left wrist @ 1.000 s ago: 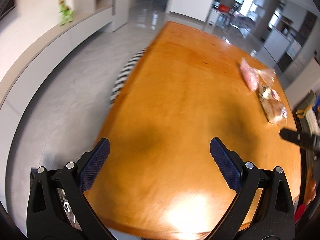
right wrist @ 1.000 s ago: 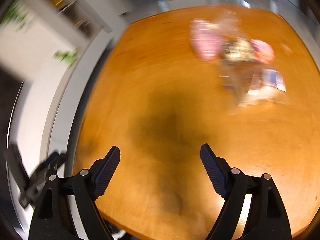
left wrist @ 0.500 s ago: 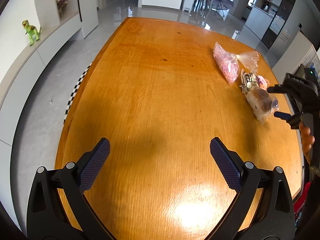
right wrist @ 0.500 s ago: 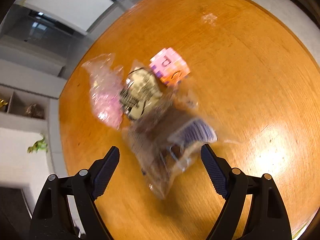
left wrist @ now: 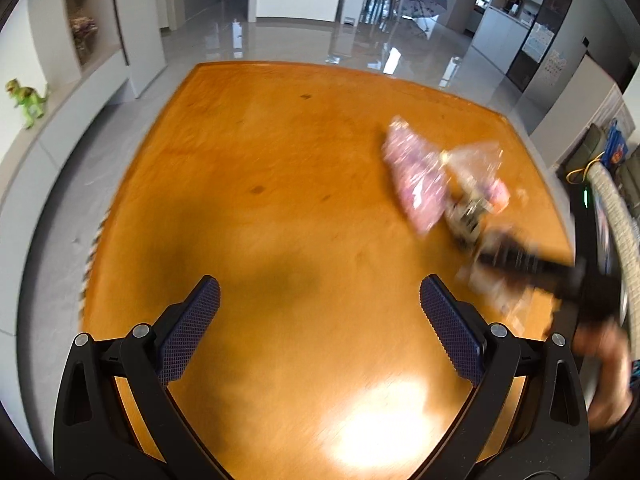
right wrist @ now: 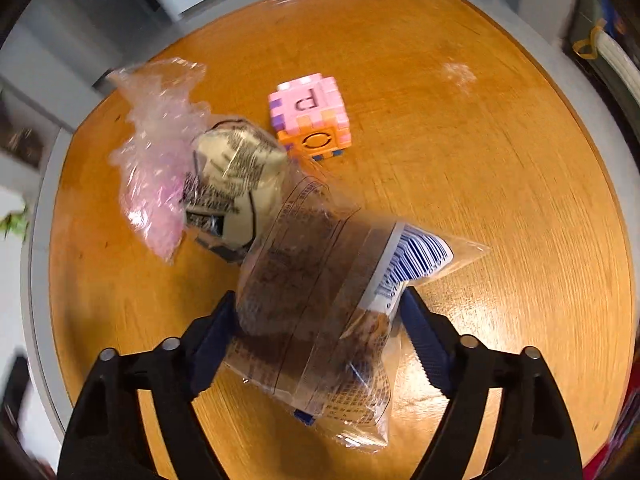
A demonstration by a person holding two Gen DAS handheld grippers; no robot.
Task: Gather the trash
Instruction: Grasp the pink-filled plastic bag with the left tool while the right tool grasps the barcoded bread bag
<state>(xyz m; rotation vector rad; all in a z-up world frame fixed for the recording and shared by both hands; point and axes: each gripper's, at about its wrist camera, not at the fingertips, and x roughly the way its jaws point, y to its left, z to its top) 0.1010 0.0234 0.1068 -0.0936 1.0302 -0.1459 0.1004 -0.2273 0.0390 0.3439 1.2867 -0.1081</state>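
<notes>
On the orange wooden table lies a clear bag of brown bread with a barcode label. My right gripper points down over it. Its jaws are closing, with the bag between them and the pads at the bag's sides. Behind the bag are a cream printed wrapper, a crumpled pink plastic bag and a pink and orange foam letter cube. My left gripper hangs open over bare table with nothing between its fingers. The pink bag lies to its upper right, and the right gripper is a dark blur.
A hand holds the right gripper at the table's right edge. A green toy dinosaur stands on a grey ledge to the left. Grey floor surrounds the table, with shelves and cabinets beyond.
My right gripper came down over the trash pile and now straddles the bread bag, jaws a little narrower. My left gripper swept across the table, so the trash now lies nearer.
</notes>
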